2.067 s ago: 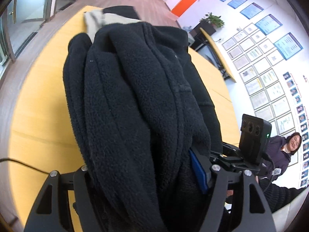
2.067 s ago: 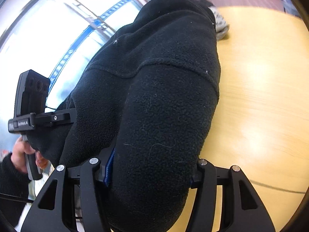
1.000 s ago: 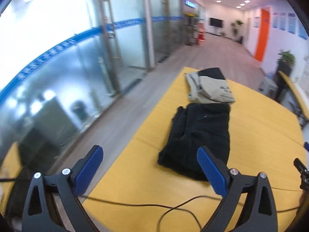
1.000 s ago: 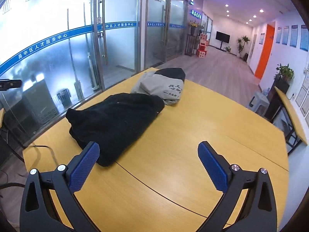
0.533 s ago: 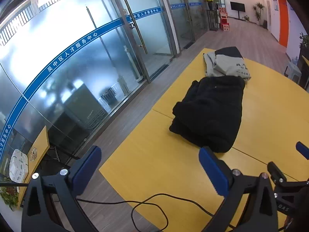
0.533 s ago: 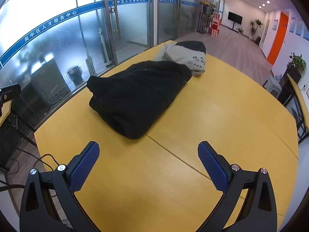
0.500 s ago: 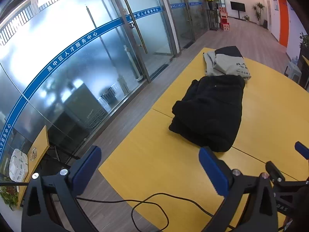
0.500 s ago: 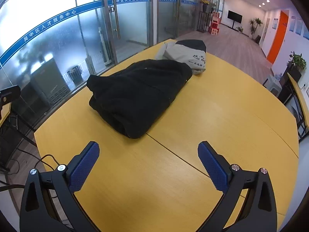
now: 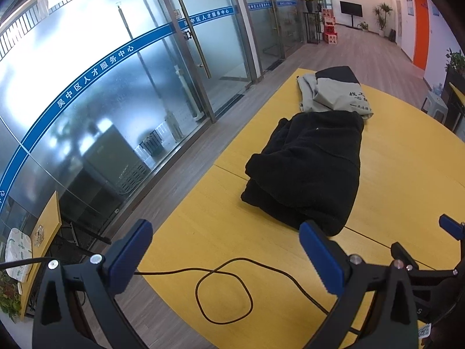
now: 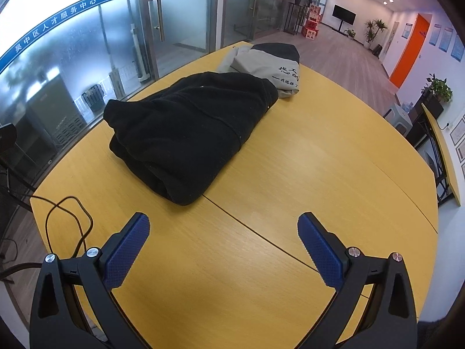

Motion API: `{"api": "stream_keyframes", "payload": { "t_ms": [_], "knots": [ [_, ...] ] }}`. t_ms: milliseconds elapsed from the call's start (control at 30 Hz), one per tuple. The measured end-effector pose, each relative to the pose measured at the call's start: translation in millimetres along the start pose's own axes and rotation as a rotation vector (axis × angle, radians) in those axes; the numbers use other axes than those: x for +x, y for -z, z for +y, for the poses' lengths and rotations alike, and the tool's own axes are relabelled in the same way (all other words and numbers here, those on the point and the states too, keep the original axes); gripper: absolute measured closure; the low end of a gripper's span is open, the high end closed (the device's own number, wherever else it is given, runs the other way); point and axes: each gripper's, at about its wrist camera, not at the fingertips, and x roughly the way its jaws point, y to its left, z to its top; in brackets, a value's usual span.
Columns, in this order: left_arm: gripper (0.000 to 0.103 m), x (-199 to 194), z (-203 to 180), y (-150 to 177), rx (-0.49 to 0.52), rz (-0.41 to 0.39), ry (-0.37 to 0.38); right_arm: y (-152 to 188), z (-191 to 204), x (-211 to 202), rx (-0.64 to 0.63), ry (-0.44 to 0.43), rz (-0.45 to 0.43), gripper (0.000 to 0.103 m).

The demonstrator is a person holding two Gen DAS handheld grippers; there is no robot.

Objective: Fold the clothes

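A folded black fleece garment (image 9: 311, 168) lies on the yellow wooden table (image 9: 261, 261); it also shows in the right wrist view (image 10: 189, 131). A folded grey and black garment (image 9: 334, 93) lies just behind it, touching its far end, also seen in the right wrist view (image 10: 267, 64). My left gripper (image 9: 225, 250) is open and empty, held back above the table's near edge. My right gripper (image 10: 223, 241) is open and empty, above bare table in front of the fleece.
A black cable (image 9: 223, 293) loops on the table's near corner, also in the right wrist view (image 10: 66, 218). Glass walls and doors (image 9: 145, 87) run along the left. The table (image 10: 334, 160) stretches bare to the right. The right gripper's body (image 9: 421, 270) shows at the lower right.
Both grippers let go of the black fleece, opened and pulled back from it. The fleece now lies folded on the table. Over the last half second both views shifted only slightly.
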Motion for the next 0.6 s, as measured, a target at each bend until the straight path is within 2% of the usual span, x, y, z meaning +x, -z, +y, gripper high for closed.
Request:
{"api": "stream_keyframes", "payload": {
  "t_ms": [467,600],
  "knots": [
    [0.0,27.9,-6.3,-12.5,0.001,0.034,0.047,-12.7,5.2,18.4,0.009,0.018,0.043,0.0],
    [0.0,32.9,-11.5,-12.5,0.012,0.036,0.005,-16.6,6.8,21.0,0.013,0.017,0.045,0.0]
  ]
}}
